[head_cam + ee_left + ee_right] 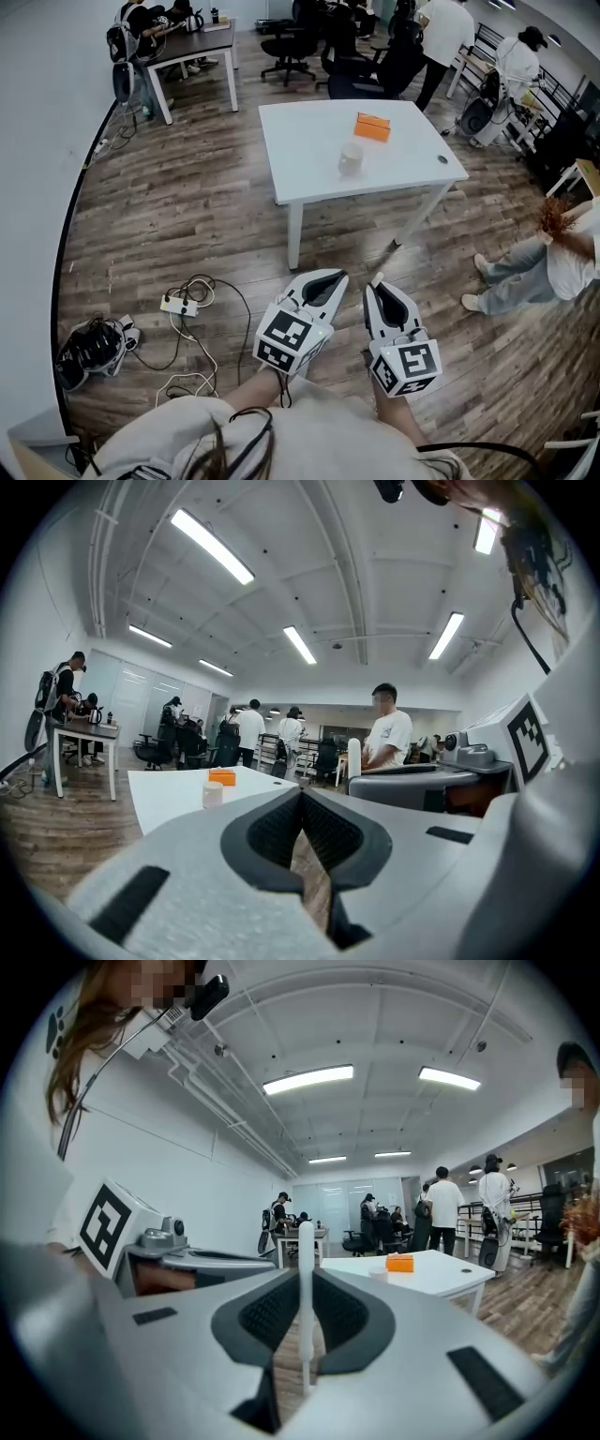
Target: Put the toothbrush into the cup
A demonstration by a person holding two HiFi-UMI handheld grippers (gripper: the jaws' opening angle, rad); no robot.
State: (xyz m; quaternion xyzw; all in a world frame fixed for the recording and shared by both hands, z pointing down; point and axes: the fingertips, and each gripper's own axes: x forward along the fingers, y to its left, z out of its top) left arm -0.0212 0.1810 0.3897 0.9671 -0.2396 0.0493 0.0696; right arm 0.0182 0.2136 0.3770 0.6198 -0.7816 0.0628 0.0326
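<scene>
We stand on the wood floor (187,216) well short of the white counter (309,141), both grippers held low before us. The right gripper (305,1274) has its fingers clamped on a slim white toothbrush (305,1237), which stands upright between them with its upper end clear above; which end is up, we cannot tell. The left gripper (302,799) has its fingers pressed together on nothing. The cup (351,157), pale and small, sits near the middle of the counter, just this side of an orange box (372,127) and well apart from the toothbrush. We judge the brush light and stiff, its smooth plastic liable to swivel or slide in so narrow a pinch. The hold partway along the handle looks sound, since it leaves a free length to lead into the cup's mouth. The cup seems light too and could tip or skid if the brush knocks its rim, so a straight descent from above seems called for, with release only once the end is inside. The gap to the counter must be closed first.
</scene>
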